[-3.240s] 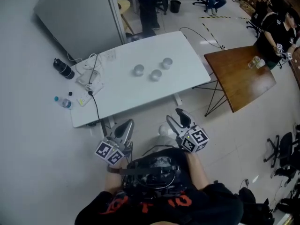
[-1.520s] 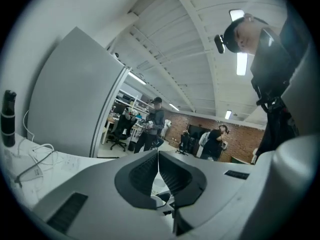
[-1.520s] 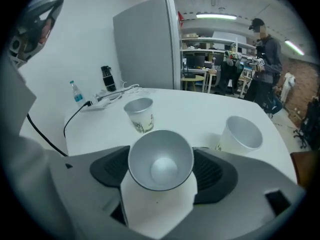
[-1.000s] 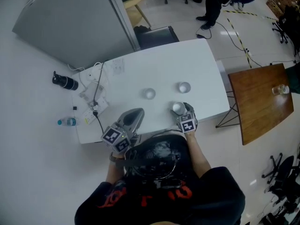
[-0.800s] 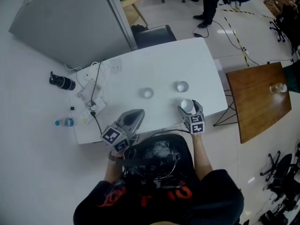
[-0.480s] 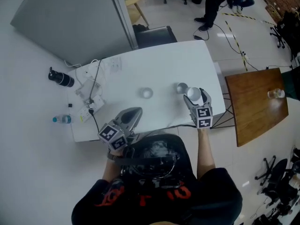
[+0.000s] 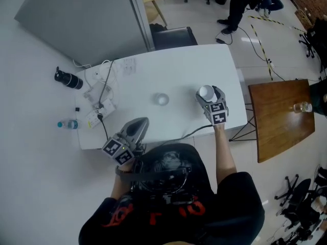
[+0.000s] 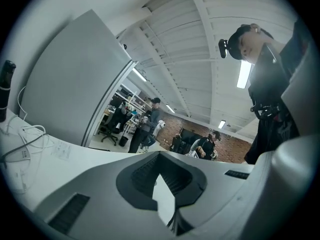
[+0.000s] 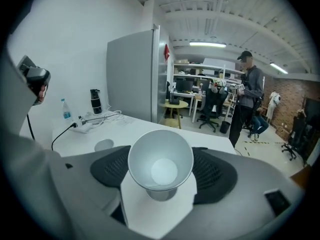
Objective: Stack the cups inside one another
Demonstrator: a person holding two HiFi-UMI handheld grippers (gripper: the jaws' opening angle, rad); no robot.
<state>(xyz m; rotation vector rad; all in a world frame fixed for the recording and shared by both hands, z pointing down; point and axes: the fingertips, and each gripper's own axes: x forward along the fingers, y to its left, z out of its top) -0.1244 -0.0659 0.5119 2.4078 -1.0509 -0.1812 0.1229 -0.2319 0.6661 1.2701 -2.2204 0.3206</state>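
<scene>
My right gripper [image 7: 208,95] [image 9: 160,176] is shut on a white paper cup [image 7: 206,92] [image 9: 160,162], which it holds upright above the white table [image 7: 179,70] near its right end. A grey round shape shows just under the held cup in the right gripper view; whether it is the second cup I cannot tell, and the head view hides that spot. Another cup [image 7: 162,99] [image 9: 104,145] stands alone at the table's middle. The left gripper [image 7: 140,123] [image 8: 170,204] hovers at the near table edge, jaws together and nothing in them.
Cables and a power strip [image 7: 99,103] lie at the table's left end. A black bottle [image 7: 67,78] and a small water bottle [image 7: 67,124] sit on the floor to the left. A wooden table [image 7: 281,119] stands to the right. People stand beyond the far edge.
The right gripper has lifted its cup from the near table edge and carried it farther in, over where the right-hand cup stood. The left gripper has hardly shifted.
</scene>
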